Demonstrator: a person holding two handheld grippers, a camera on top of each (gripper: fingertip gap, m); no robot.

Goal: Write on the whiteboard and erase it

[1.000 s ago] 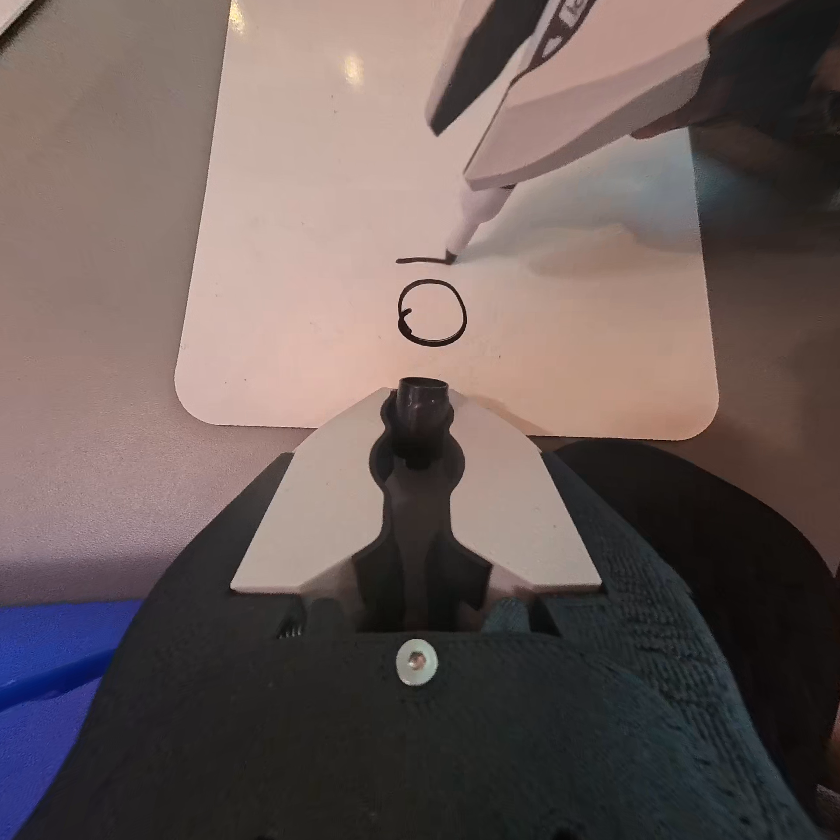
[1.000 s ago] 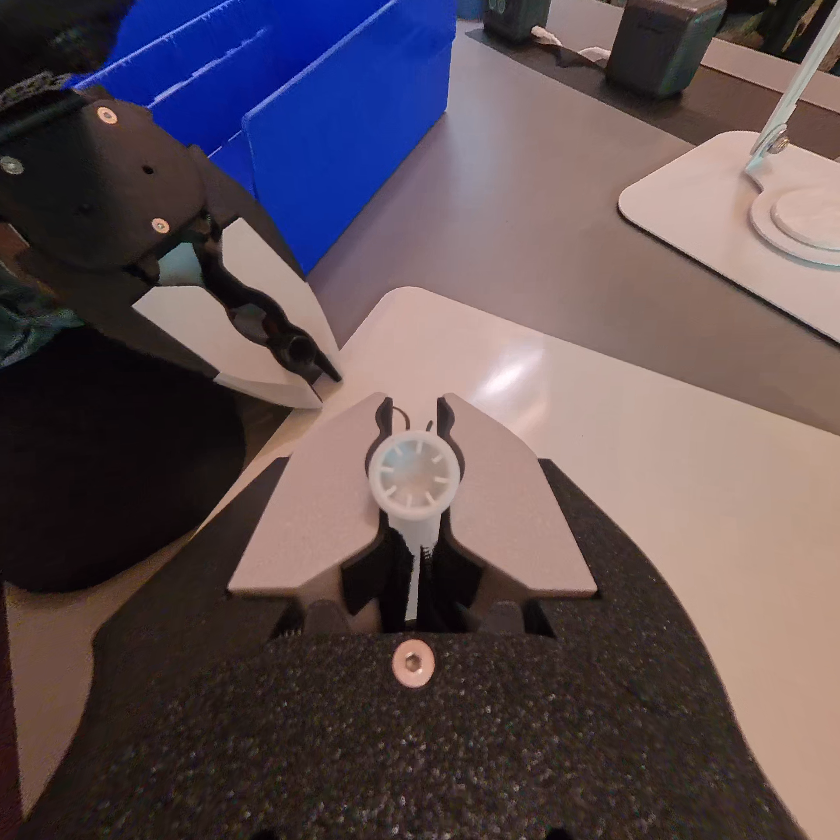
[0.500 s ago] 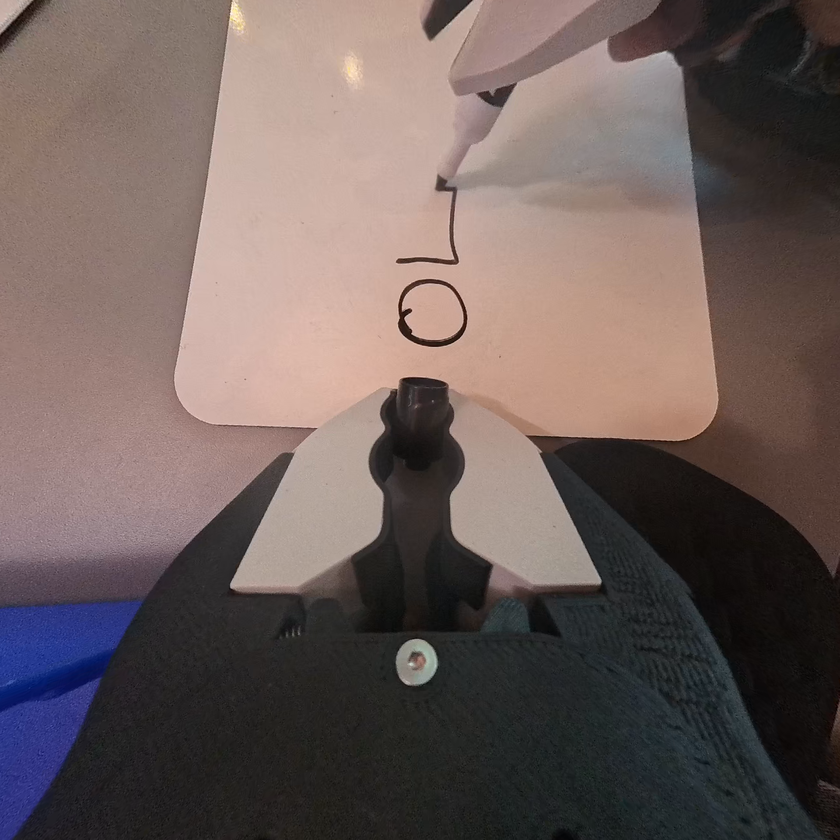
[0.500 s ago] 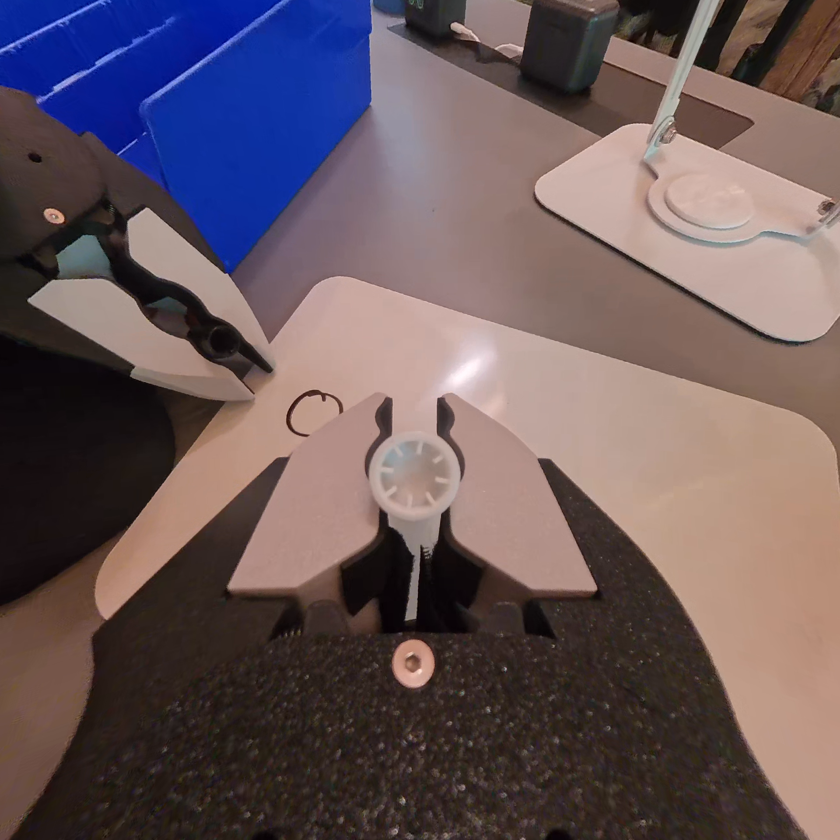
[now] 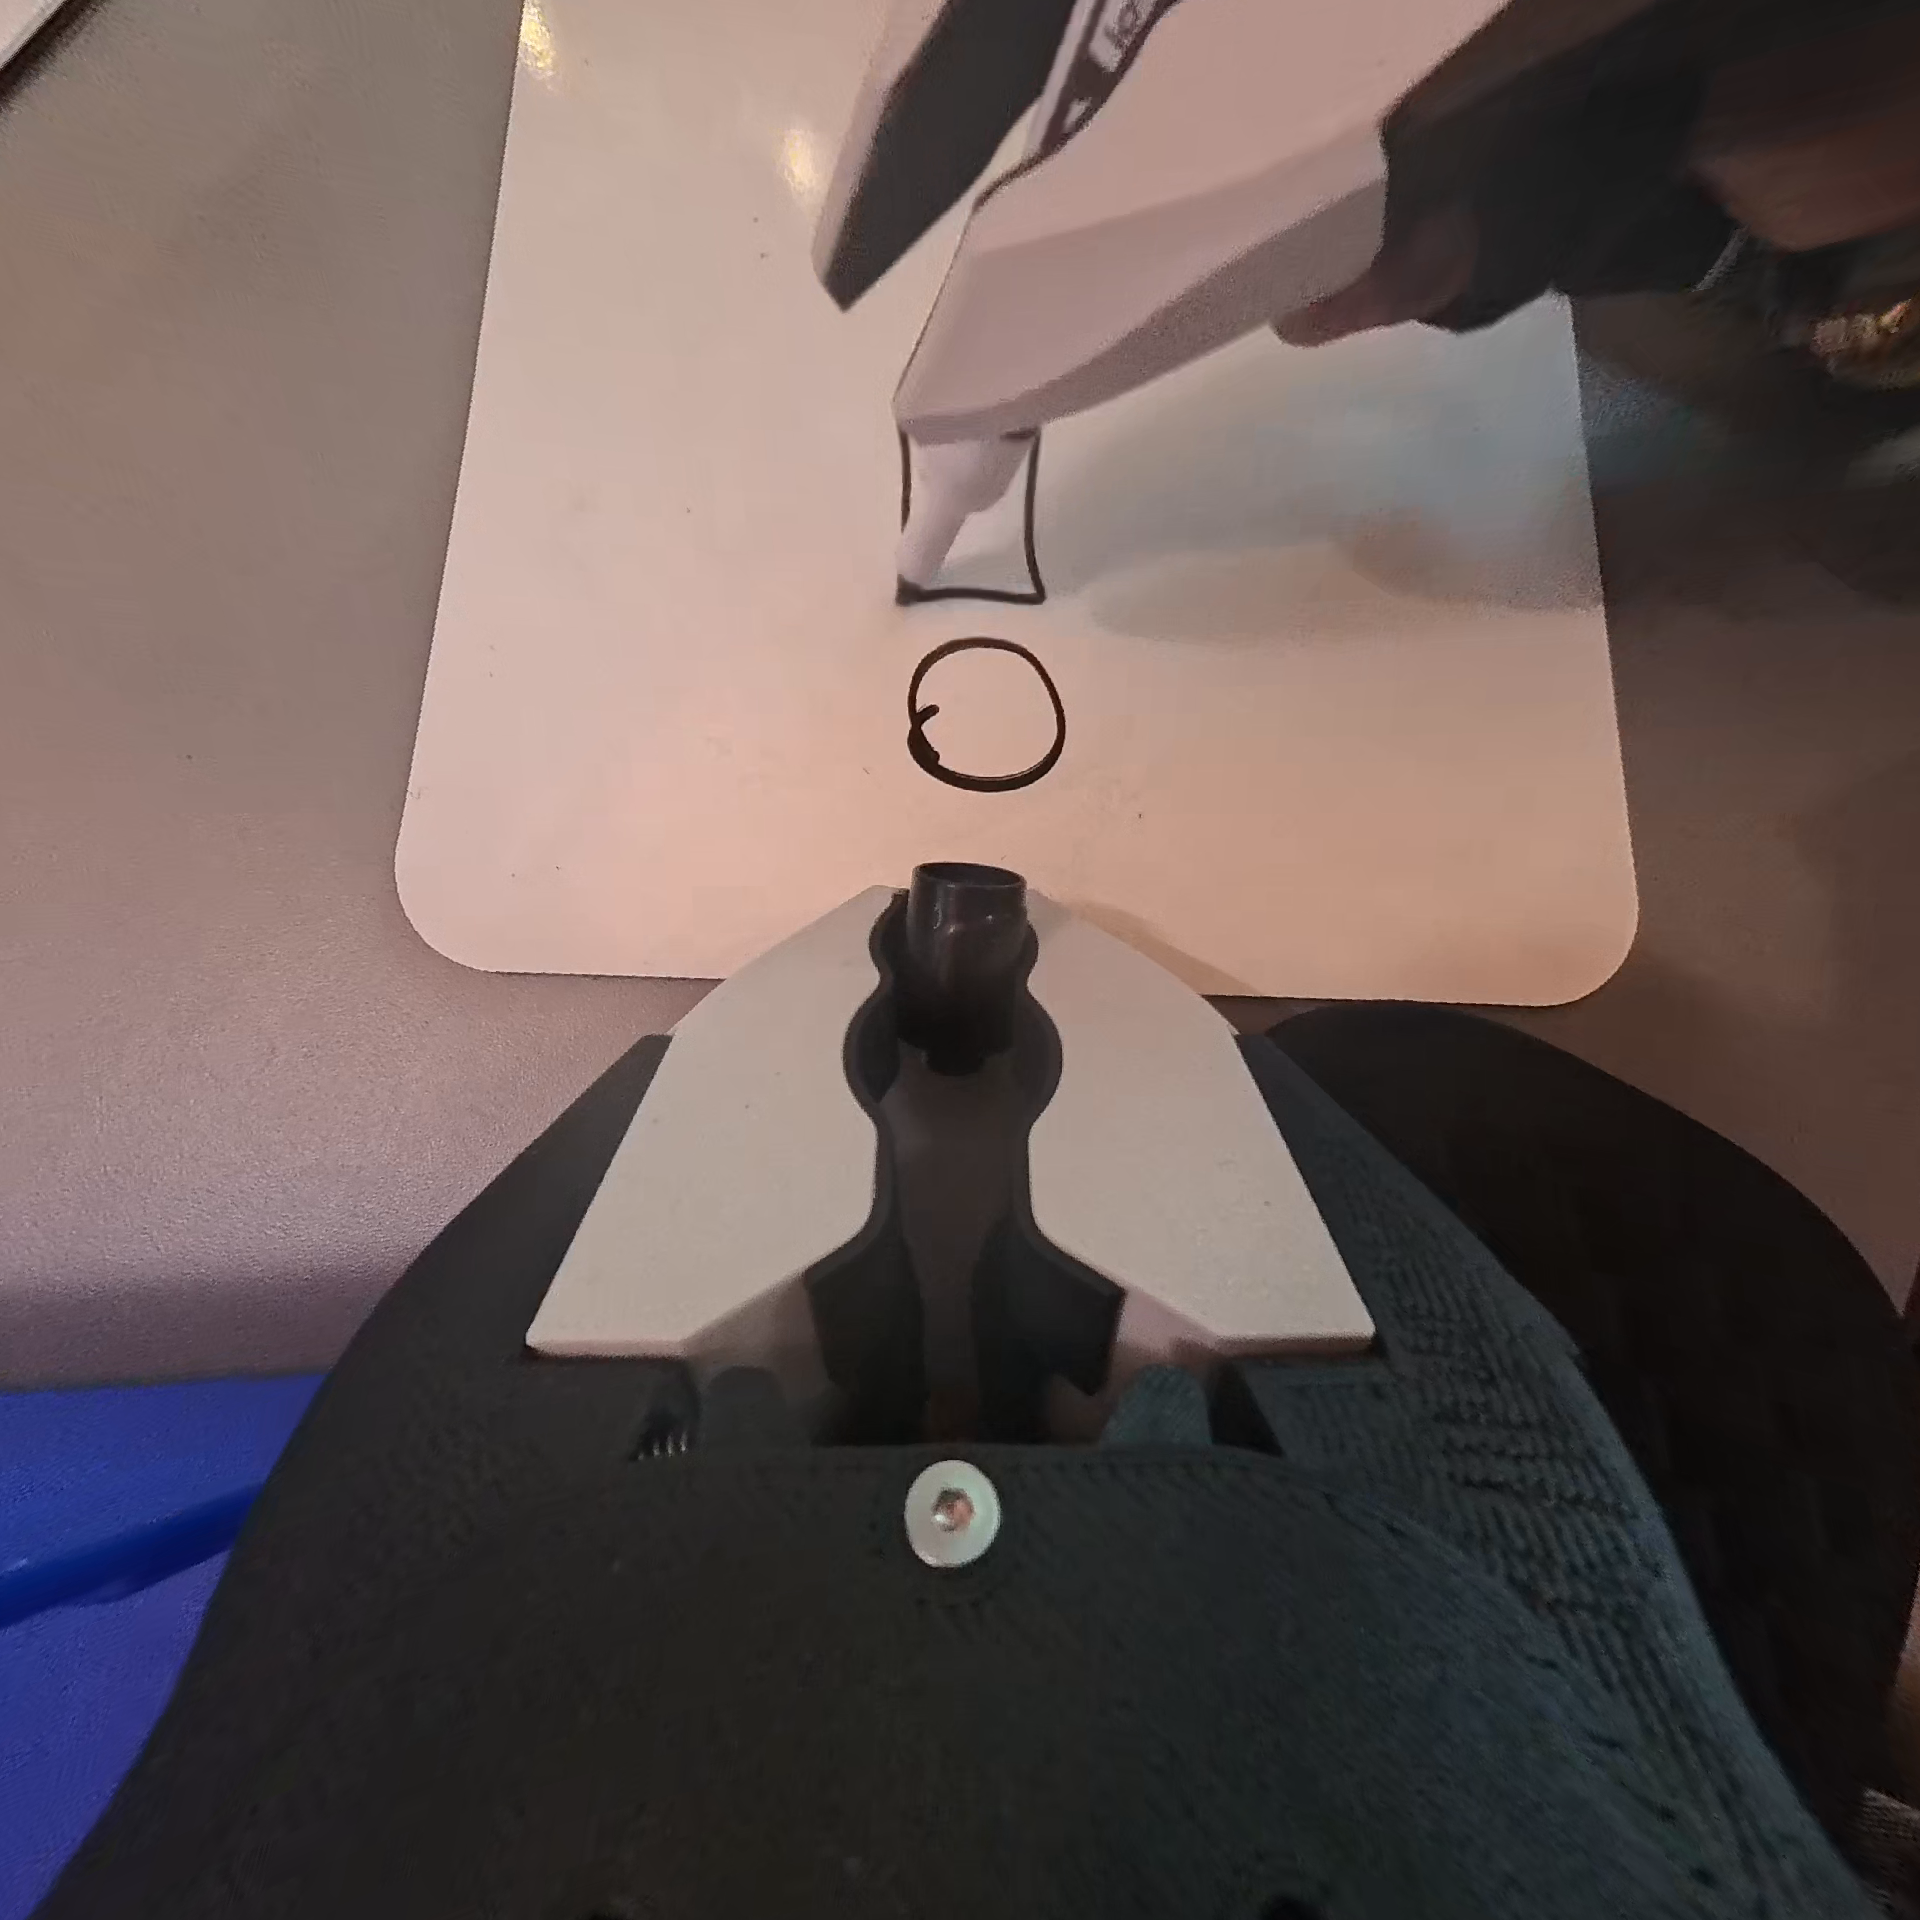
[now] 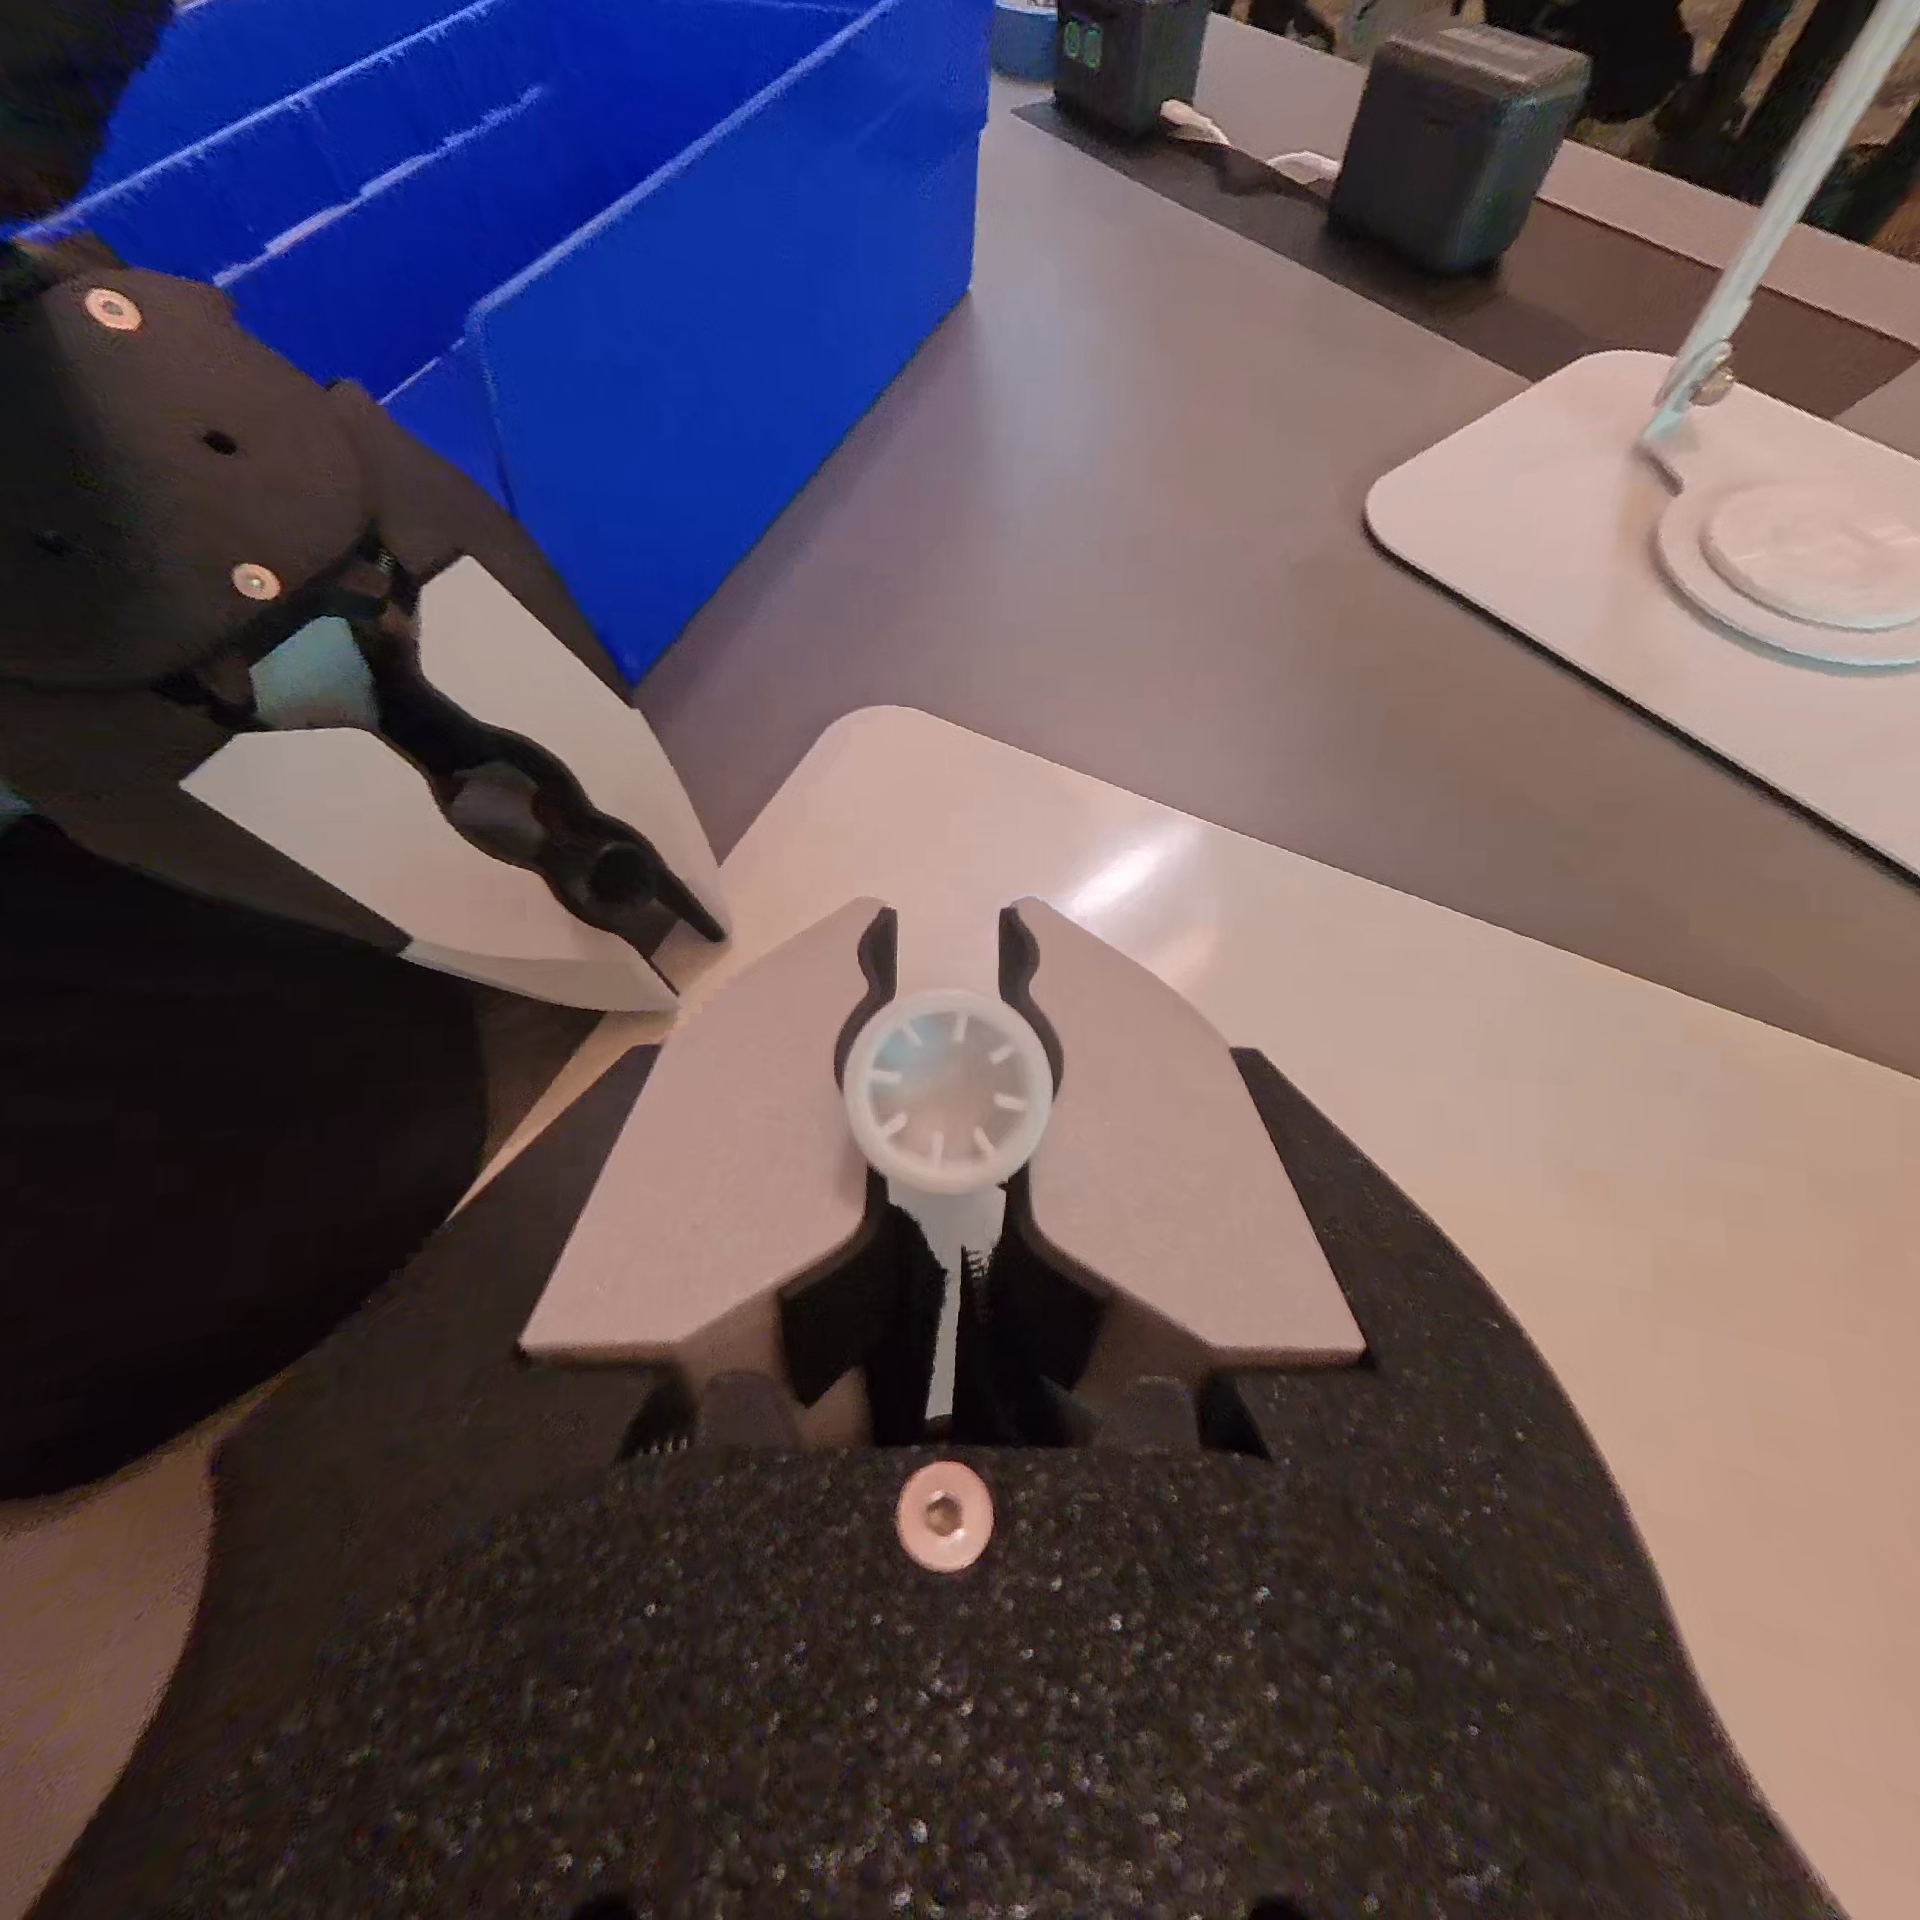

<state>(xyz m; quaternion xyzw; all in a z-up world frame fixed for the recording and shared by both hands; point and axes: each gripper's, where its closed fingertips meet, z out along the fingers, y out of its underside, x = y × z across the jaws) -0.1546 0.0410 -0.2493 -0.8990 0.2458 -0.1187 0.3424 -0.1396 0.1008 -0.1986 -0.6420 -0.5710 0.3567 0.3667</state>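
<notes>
- Both grippers are clamped: the right gripper (image 6: 940,925) on a white marker (image 6: 948,1103), the left gripper (image 5: 961,914) on a small black marker cap (image 5: 964,930).
- From the left wrist view the right gripper (image 5: 1039,312) reaches in from the upper right, and the marker's (image 5: 940,509) white nose slants down to the whiteboard (image 5: 675,520), its tip touching the lower left corner of a drawn rectangle (image 5: 1029,520).
- That rectangle is in black line; its upper part is hidden behind the gripper.
- Just nearer the camera on the board sits a hand-drawn black circle (image 5: 985,727), with a small blot on its left side.
- The whiteboard is a flat white sheet with rounded corners, glossy enough to catch ceiling lights, lying flat on a grey-brown table (image 5: 208,520).
- The left gripper's tips hang at the board's near edge, the cap's open end facing forward; whether they touch the board cannot be told.
- From the right wrist view the left gripper (image 6: 665,914) sits just beside the board's (image 6: 1455,1039) left edge, above a round black object (image 6: 208,1143).
- Behind it stands a blue bin with dividers (image 6: 675,312).
- Farther across the table (image 6: 1091,468) rest a white stand base (image 6: 1558,540) with a slanted metal arm and two dark box-like devices (image 6: 1455,156).
</notes>
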